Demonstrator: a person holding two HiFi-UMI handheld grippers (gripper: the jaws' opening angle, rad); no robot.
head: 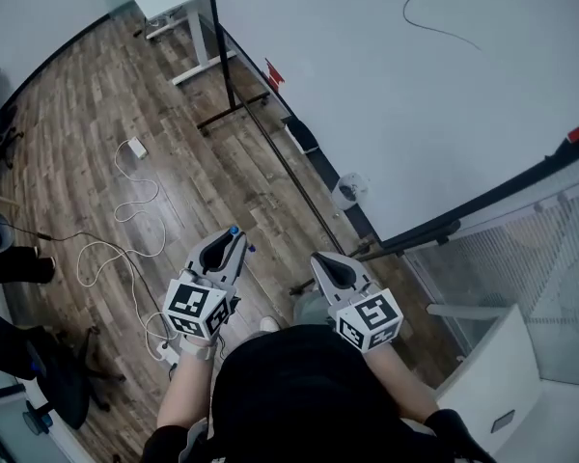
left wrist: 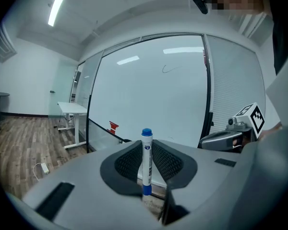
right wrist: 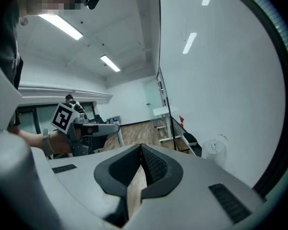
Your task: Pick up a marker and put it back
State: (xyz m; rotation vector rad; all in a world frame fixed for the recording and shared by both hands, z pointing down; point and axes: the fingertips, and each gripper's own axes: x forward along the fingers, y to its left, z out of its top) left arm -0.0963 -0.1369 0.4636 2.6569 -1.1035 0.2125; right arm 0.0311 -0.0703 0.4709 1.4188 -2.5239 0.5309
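- We are clamping the left gripper (left wrist: 147,147) on a blue-capped marker (left wrist: 147,164), which is standing upright between its pads.
- We are holding the right gripper (right wrist: 140,147) with its jaws together and nothing between them, beside the left.
- We are facing the whiteboard (left wrist: 149,90) beyond both.

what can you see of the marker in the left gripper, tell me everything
The marker is a slim white barrel, plastic by its look, with a blue cap on top, a blue end plug below, and dark print under a small blue logo. In the left gripper view it stands upright, clamped between the ribbed dark pads of the left gripper, with its cap poking above their tips. Nothing else touches it.
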